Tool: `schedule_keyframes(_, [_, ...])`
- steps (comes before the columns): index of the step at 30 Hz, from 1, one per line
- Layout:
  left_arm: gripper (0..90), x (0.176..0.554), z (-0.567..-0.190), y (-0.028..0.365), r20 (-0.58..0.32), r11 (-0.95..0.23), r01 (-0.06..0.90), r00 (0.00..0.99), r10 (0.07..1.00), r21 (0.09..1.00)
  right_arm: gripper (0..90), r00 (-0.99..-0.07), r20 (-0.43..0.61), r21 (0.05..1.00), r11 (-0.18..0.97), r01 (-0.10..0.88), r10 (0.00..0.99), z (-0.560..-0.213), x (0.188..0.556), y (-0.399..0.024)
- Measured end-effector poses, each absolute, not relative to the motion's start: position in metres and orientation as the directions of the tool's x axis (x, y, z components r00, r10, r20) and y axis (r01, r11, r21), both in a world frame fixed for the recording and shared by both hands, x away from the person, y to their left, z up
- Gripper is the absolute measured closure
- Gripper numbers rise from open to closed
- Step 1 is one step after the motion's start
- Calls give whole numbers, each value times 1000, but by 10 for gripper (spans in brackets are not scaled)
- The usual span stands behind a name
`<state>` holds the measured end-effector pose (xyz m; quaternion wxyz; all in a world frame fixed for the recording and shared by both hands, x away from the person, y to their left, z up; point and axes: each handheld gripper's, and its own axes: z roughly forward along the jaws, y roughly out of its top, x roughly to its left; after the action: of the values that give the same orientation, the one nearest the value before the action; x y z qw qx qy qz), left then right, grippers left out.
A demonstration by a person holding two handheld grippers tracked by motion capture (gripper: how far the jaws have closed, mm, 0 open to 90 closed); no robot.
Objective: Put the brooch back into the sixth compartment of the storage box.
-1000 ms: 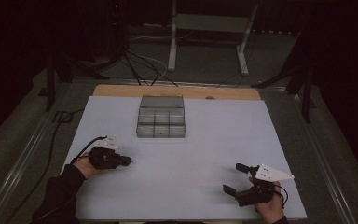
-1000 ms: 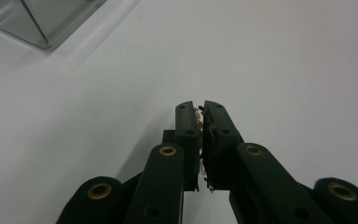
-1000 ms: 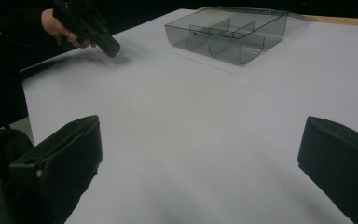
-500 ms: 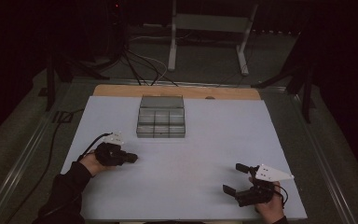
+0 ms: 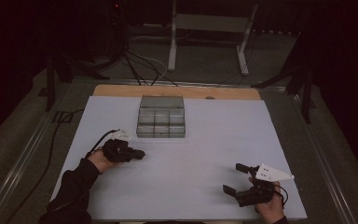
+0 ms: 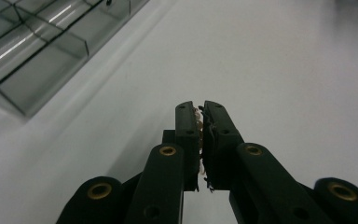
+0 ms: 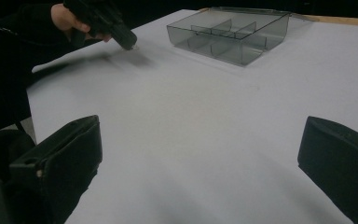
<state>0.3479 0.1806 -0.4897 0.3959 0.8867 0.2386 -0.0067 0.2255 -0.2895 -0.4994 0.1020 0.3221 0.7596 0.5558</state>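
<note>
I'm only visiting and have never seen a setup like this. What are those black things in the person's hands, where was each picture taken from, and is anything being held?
No robot here: a person sits at a table covered with a white sheet and holds a hand-operated grasping tool in each hand. The high view looks down from above. In it the left tool is near the clear divided tray, and the right tool rests near the front edge.

The other two pictures come from small cameras riding on the tools, looking along their black jaws. The left tool's own view shows its jaws closed together, with some small pale, frayed scraps between the pads; I cannot tell what they are. The tray's corner sits at the upper left there. The right tool's view shows its jaws wide apart with nothing between them, the tray beyond.
</note>
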Motion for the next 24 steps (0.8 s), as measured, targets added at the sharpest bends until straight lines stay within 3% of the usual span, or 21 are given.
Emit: schedule_keyframes(24, [876,364,-482,154,-247,-546,439,887,391,714,0,-776,213,910,170,379,594,-499,225,-290])
